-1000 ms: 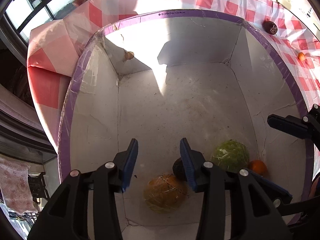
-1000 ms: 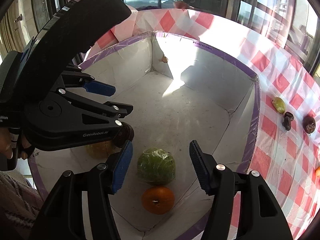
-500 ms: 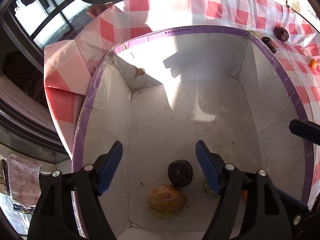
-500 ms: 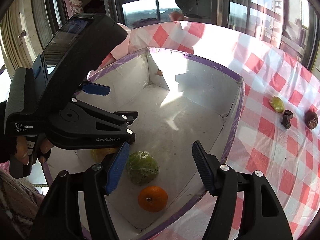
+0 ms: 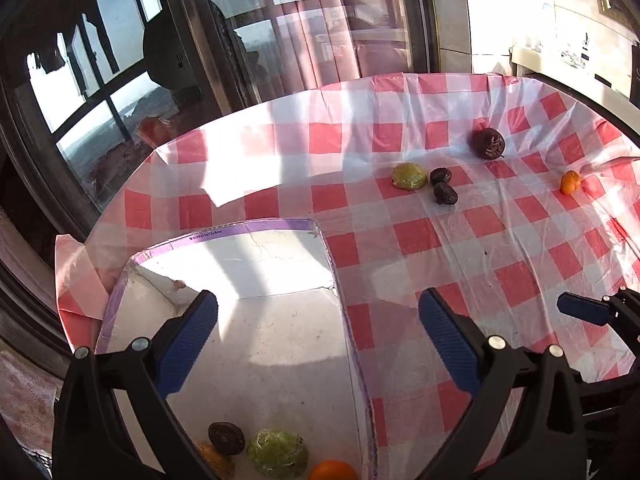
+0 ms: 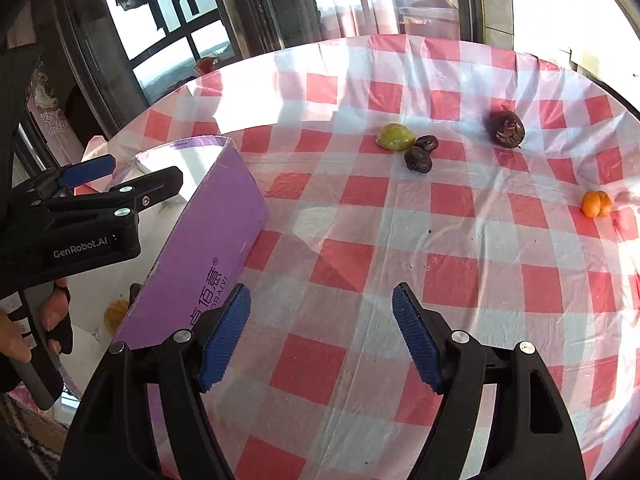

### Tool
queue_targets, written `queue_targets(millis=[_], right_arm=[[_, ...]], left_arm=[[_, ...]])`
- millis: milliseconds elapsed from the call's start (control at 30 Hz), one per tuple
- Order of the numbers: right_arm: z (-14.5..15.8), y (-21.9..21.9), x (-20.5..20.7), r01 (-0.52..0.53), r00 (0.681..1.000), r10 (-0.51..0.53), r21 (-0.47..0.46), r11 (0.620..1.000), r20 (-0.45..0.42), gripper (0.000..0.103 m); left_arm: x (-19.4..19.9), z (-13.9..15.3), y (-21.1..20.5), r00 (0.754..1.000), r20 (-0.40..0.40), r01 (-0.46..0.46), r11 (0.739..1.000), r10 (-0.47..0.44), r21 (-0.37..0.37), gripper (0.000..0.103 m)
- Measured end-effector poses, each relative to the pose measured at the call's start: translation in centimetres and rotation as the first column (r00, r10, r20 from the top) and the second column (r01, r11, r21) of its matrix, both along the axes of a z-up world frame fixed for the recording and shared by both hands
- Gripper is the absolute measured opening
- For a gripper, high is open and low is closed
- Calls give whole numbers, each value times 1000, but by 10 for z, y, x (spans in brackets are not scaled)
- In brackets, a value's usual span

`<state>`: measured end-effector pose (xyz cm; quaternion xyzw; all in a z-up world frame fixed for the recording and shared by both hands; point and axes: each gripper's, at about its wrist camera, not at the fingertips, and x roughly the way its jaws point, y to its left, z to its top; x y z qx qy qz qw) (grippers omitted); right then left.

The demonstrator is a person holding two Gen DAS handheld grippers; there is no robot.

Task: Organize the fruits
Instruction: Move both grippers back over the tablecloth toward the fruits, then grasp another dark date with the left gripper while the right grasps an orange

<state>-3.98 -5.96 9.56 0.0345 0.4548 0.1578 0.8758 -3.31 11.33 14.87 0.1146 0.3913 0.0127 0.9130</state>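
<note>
At the box (image 5: pixel 280 360) floor's cut-off edge — orange (image 5: pixel 333 471) half-hidden; both tongs (image 5: pixel 318 344) (image 6: pixel 320 334) wide apart, empty.

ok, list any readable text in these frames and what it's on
"GenRobot.AI": on the left tongs' black body, right wrist view.
"佰意" with a ® mark, plus cut-off Latin letters below: on the purple box outer wall; the rest is hidden by the right tongs.
Small black print on the box rim tape: size code, too small to read surely.
</note>
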Motion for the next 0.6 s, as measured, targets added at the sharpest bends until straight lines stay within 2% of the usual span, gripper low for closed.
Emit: queue_targets(millis=[100,267,467,600], right_arm=[[-19,-42,4,86,994,-89,-40,995,-66,72],[-48,-114,10,229,958,-239,-78,970,-156,72],[-74,-186,27,352,904,-366,-99,931,-220,72],[-83,-212,54,357,905,-374,-121,926,-200,72]], left_arm=[[5,-20,-41,993,-81,88,996,-88,-5,101],[10,-63,-97,958,-235,167,986,-165,-12,101],[12,-106,-136,912,-375,179,984,-166,2,101],[10,-129,-146,889,-443,137,991,-119,7,100]])
